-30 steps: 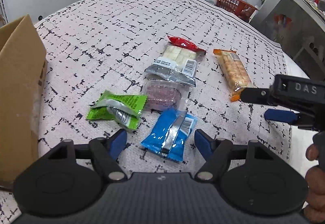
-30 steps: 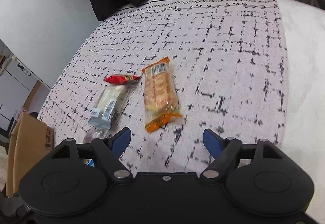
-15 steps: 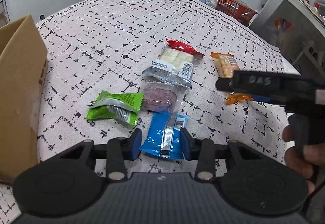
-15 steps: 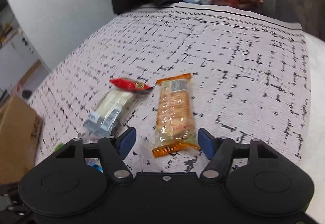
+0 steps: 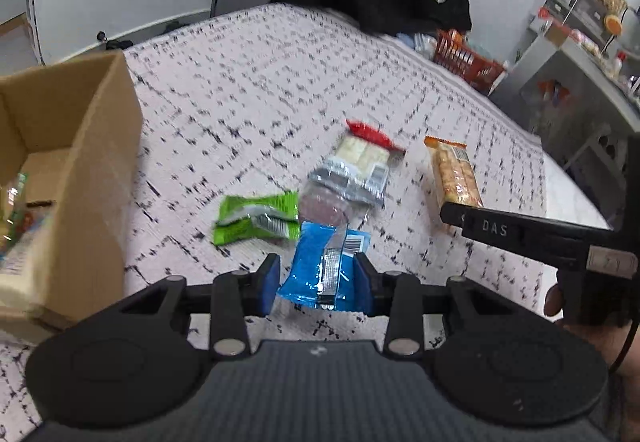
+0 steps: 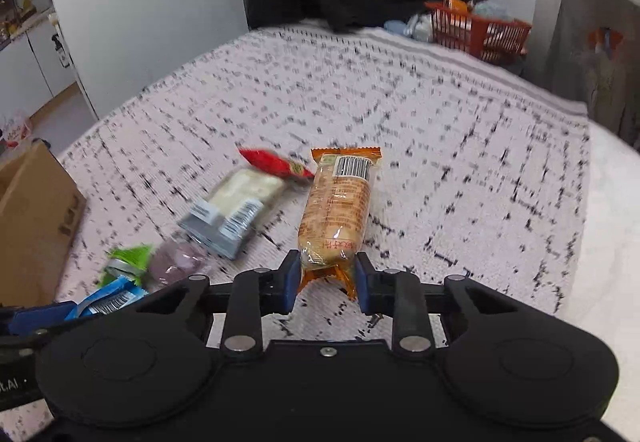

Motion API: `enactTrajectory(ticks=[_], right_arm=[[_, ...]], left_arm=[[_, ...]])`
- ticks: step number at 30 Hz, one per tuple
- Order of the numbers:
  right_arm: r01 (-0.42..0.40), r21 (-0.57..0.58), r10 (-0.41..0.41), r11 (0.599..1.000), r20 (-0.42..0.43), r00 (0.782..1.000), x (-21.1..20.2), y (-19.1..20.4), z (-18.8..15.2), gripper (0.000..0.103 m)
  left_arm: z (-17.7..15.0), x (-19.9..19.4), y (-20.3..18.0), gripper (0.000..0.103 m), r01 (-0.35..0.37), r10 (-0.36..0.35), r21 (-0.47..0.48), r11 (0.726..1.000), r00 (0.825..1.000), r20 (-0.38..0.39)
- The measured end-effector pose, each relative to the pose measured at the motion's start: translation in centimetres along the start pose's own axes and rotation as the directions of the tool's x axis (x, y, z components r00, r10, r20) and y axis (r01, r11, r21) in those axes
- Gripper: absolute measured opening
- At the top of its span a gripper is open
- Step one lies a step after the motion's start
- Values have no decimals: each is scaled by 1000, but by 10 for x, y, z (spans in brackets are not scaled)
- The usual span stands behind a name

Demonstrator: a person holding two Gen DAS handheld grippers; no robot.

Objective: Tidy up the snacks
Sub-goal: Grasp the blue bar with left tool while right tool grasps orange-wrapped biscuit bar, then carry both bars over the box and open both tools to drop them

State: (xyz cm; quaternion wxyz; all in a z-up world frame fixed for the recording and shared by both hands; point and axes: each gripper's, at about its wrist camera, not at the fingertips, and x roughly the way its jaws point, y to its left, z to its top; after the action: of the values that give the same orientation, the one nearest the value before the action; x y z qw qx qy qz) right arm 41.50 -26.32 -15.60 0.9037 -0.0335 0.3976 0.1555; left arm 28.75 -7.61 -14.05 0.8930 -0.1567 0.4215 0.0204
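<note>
Both pairs of jaws have just closed: the left gripper (image 5: 316, 284) now pinches the blue packet (image 5: 326, 268), and the right gripper (image 6: 326, 280) clamps the crimped end of the orange cracker pack (image 6: 336, 209). Both snacks seem lifted off the patterned cloth (image 5: 248, 89), ready for the cardboard box (image 5: 68, 177) at nine o'clock. The green packet (image 5: 258, 217), purple snack (image 5: 322, 207) and red-topped pack (image 5: 362, 157) remain at twelve o'clock, blocking nothing.

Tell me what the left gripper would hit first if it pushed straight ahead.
Holding the blue foil packet, the left gripper would probably meet the clear-wrapped purplish snack first; depth is uncertain.
</note>
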Motion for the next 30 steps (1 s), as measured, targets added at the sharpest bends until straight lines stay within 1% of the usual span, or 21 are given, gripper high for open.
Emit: enactTrajectory(ticks=[2,7,14,19,27,30], right_arm=[[-16,22,16,1000,11,1000,-12,4,4,28],[-61,34,60,998,45,997,-43,26,10,28],[-84,-23,85,996,66,994,-70,67,11,28],[-107,-46,110,993,81,991,-84,92,11,28],[-150,-72,155,986,84,984,-95,128,14,28],[-156,-81,163,984,86,983,-97,142,14,28]], left_arm=[[3,-11,2,39,9,-9,-7,1000,1000,21],[10,-36,9,39,27,-25,-19,999,997,69],[15,-64,27,39,43,-37,-45,998,992,121],[18,-80,46,39,49,-37,-75,996,988,149],[21,-97,77,39,35,-10,-128,991,981,193],[22,-99,90,38,34,-4,-155,987,981,193]])
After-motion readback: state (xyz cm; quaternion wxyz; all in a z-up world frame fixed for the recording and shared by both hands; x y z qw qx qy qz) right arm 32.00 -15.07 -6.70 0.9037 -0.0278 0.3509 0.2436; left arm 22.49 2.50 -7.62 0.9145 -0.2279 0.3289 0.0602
